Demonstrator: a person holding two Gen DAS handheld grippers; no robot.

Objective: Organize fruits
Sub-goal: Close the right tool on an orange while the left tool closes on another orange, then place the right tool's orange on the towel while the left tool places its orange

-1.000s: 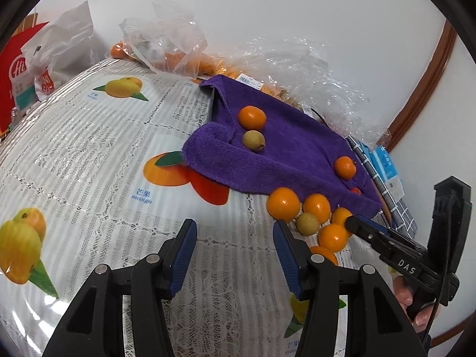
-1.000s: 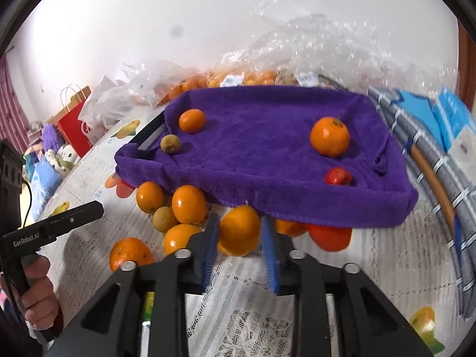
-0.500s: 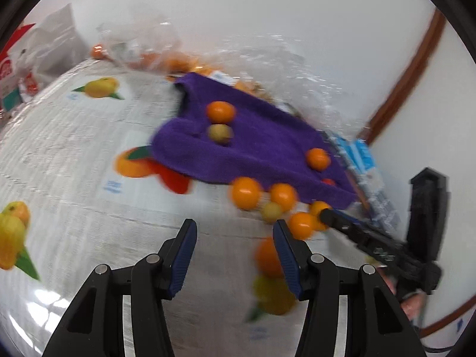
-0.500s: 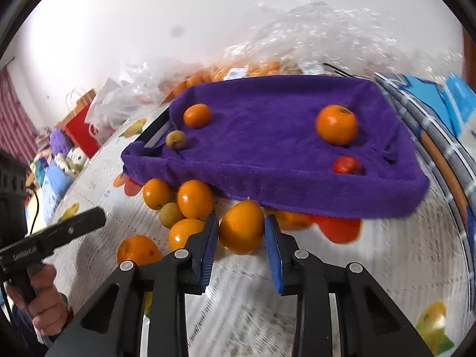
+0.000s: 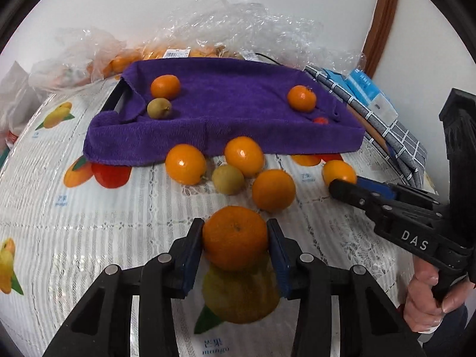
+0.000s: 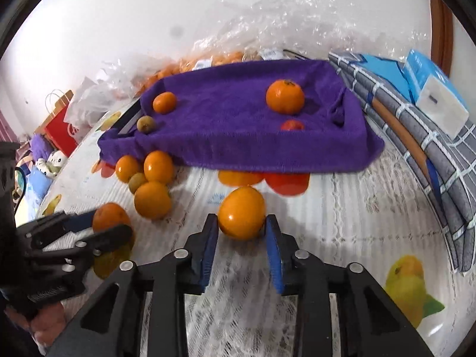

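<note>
Fruit sits between the jaws of both grippers. The left gripper (image 5: 236,242) has just been closing, and its blue pads now press both sides of a dull, dimpled orange (image 5: 235,238) that rests on the lace tablecloth (image 5: 89,223). The right gripper (image 6: 241,239) is narrowed around a smooth, glossy orange (image 6: 241,212), its jaws having drawn in a moment ago; the pads (image 6: 211,238) touch the fruit's lower sides, and it sits on the tablecloth just ahead of the fingertips.

Beyond the left gripper and slightly to its right lies a loose cluster: three more oranges (image 5: 273,189) and one small greenish-brown fruit (image 5: 228,179) tucked among them. In the right wrist view the same cluster is off to the left of the right gripper, with the left gripper and its orange nearest the camera.

Farther ahead of both grippers is a tray covered with a purple towel (image 5: 226,98). On the towel, at the far left, an orange (image 5: 165,86) sits beside another greenish-brown fruit (image 5: 159,108); at the far right a stemmed orange (image 5: 301,98) sits near a small red fruit (image 5: 320,120). Behind the tray are crinkled clear plastic bags (image 5: 238,23) with more oranges inside. A person's hand (image 5: 428,300) grips the right gripper's handle.
</note>
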